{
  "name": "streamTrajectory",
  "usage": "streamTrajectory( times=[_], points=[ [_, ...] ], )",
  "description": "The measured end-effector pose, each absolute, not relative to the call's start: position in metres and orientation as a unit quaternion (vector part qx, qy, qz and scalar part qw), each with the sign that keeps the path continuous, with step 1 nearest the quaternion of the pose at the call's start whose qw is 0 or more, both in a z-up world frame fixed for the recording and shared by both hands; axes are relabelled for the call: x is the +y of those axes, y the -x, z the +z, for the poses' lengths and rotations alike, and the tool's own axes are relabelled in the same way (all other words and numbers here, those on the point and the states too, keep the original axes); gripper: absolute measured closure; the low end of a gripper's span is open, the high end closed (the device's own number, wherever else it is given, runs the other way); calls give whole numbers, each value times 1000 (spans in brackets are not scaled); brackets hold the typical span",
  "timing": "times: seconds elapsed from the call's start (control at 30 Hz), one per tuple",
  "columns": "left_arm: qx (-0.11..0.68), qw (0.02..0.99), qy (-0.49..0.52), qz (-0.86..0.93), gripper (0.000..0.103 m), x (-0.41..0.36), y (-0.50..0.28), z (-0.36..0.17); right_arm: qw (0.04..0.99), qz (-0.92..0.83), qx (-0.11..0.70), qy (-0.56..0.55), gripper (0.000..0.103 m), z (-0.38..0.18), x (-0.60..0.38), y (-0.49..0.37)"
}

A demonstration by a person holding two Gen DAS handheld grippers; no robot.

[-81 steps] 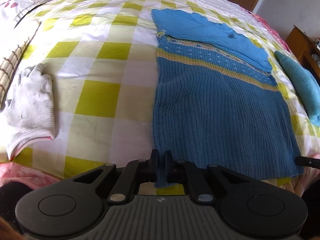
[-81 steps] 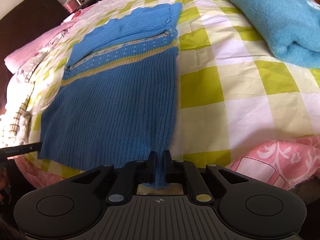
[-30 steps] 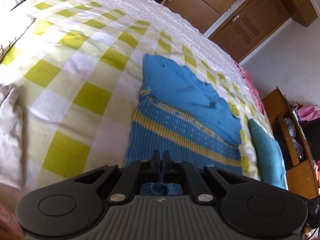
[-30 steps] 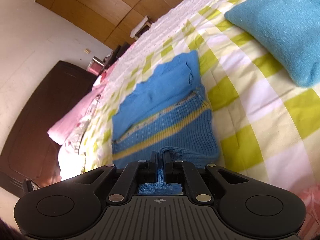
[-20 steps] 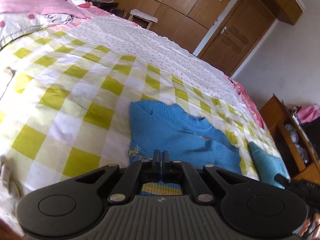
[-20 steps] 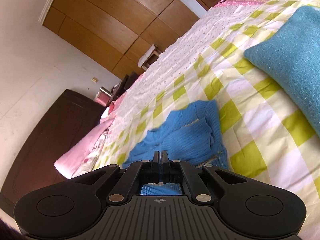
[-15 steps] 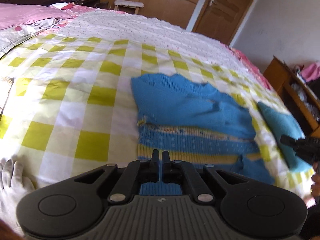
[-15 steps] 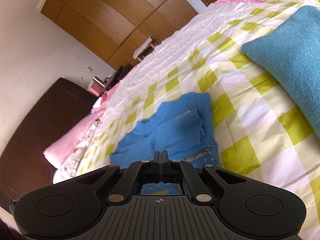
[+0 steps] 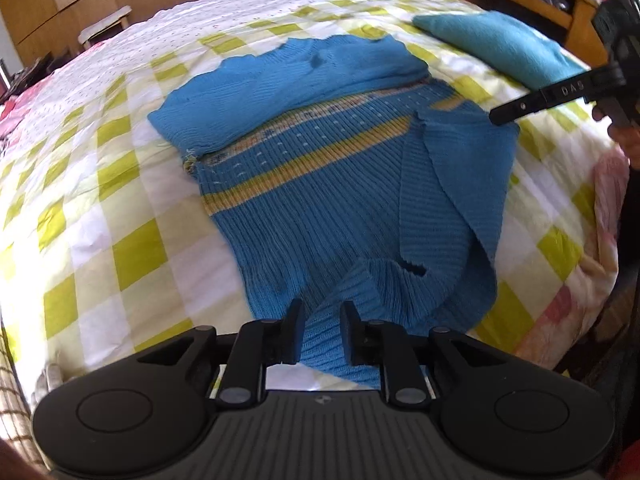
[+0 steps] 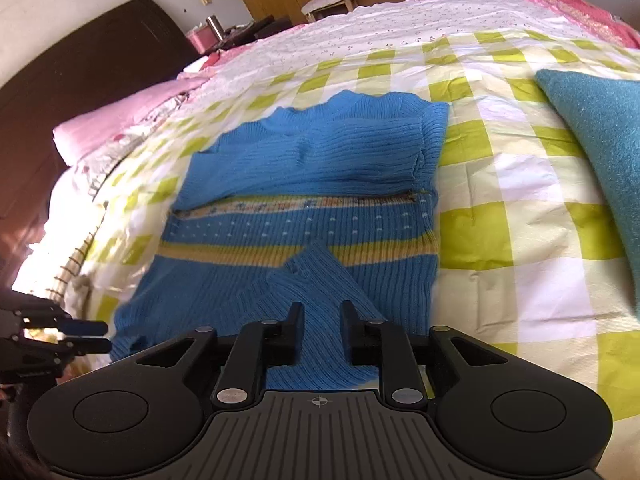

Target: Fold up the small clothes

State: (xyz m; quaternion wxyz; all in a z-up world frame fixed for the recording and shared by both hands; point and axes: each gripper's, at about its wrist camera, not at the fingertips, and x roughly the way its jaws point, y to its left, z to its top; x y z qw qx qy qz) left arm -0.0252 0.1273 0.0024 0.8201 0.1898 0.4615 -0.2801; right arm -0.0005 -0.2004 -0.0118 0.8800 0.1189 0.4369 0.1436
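Left wrist view: the left gripper [image 9: 322,324] hovers with fingers apart, clamping nothing, over the hem of a blue sweater [image 9: 320,184] on the checked bedspread [image 9: 120,208]. The right gripper [image 10: 320,330] is likewise parted (apparently releasing). The hem lies loosely flopped toward the yellow stripe, sleeves folded across the chest; the fold looks uneven.

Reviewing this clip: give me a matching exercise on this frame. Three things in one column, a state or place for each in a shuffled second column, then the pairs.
Things
1. blue sweater
2. teal towel
3. left hand-held gripper

States or places
A. open, fingers either side of the rumpled hem
B. lying on the checked bedspread, lower part bunched up
C. right of the sweater, near the bed's edge

Pairs: 1-B, 2-C, 3-A
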Motion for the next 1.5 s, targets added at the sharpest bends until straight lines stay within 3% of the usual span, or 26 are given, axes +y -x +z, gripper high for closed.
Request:
streamTrajectory(
  times=[0.47,0.73,0.77,0.8,0.97,1.2,1.37,1.5],
  points=[
    [394,740,-417,-351,67,97,66,-27,875,133,454,-104,77,-20,-194,4],
    [345,691,-515,-371,68,84,82,-37,871,137,458,-109,77,-25,-192,3],
    [343,683,-525,-374,72,81,84,-38,872,136,458,-111,77,-25,-192,3],
    [347,676,-528,-379,81,80,85,-38,872,136,457,-112,77,-24,-193,3],
    [360,677,-517,-380,93,79,86,-36,874,136,450,-121,77,-23,-196,4],
    [402,783,-350,-319,93,106,57,3,878,133,441,-129,77,-21,-202,4],
    [385,752,-415,-338,91,109,73,-4,880,126,439,-132,77,-21,-202,3],
    [371,723,-456,-363,80,100,82,-18,880,128,439,-131,77,-21,-198,4]
  ],
)
